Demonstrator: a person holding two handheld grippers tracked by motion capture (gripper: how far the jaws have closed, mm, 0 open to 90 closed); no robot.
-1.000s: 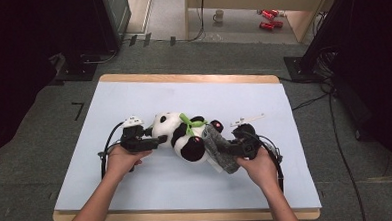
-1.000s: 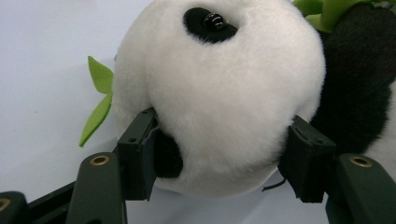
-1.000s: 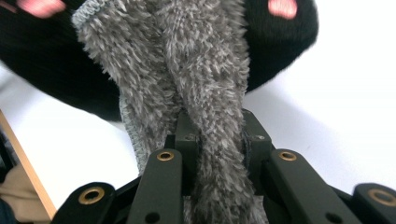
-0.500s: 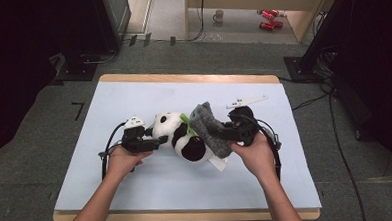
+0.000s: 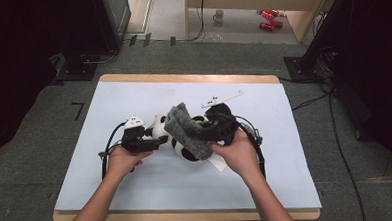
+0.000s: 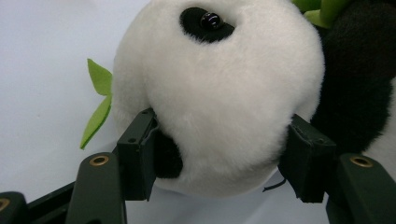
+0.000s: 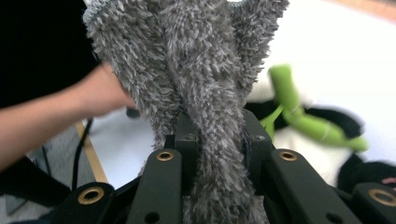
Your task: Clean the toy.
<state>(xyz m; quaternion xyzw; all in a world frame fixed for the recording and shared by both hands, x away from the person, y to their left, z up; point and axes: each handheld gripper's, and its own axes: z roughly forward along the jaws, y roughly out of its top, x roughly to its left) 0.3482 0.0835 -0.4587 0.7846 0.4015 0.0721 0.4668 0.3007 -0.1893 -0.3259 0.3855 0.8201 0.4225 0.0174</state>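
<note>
A person sits at a desk (image 5: 112, 194) covered with a pale blue sheet, holding a two-jaw tool in each hand. A plush panda (image 5: 185, 141) lies near the middle of the desk, between the two hands.

The left tool (image 5: 153, 142) rests low on the desk at the panda's left side. In the left gripper view its two black jaws stand fairly wide and press into both sides of the panda's white head (image 6: 219, 93), the fur bulging around the pads, so this tool is clamped on the head. A black eye patch sits near the top of that view, a green felt leaf (image 6: 97, 105) pokes out at the left, and the panda's black body fills the right edge.

The right tool (image 5: 197, 133) is raised above the panda, pointing left across it. Its jaws are almost fully closed and pinch a shaggy grey cloth (image 5: 185, 131), which drapes over the panda's body in the high view. In the right gripper view the grey cloth (image 7: 210, 93) rises bunched from between the two narrow jaws, with the person's left forearm blurred behind it at the left and the panda's green bamboo stalk (image 7: 303, 116) and black-and-white fur to the right.

A small white strip (image 5: 222, 97) lies on the sheet beyond the right tool
</note>
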